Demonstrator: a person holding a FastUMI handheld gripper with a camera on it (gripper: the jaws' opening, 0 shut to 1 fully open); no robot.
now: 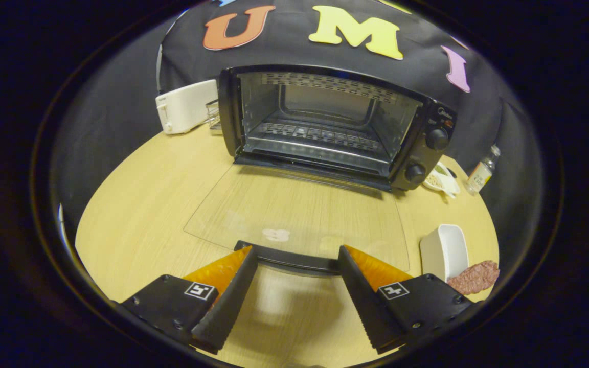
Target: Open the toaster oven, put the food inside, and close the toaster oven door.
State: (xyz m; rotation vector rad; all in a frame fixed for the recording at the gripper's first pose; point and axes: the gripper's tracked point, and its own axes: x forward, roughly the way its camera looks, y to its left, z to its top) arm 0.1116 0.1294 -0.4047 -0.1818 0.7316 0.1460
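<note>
The black toaster oven (pixel 430 148) stands at the back of the wooden table with its glass door (pixel 294 209) folded down flat toward me. A wire rack (pixel 315 140) shows inside the bare cavity. The door's dark handle (pixel 294 260) lies just ahead of my fingertips, spanning the gap between them. My gripper (pixel 294 253) is open, nothing pressed between its fingers. A flat reddish-brown piece of food (pixel 476 277) lies on the table to the right of the right finger, beside a white dish (pixel 445 251).
A white toaster (pixel 186 106) and a small wire rack (pixel 214 115) stand left of the oven. Right of the oven sit a small plate with bits on it (pixel 440 180) and a clear bottle (pixel 482 171). Bare tabletop (pixel 141 214) lies left of the door.
</note>
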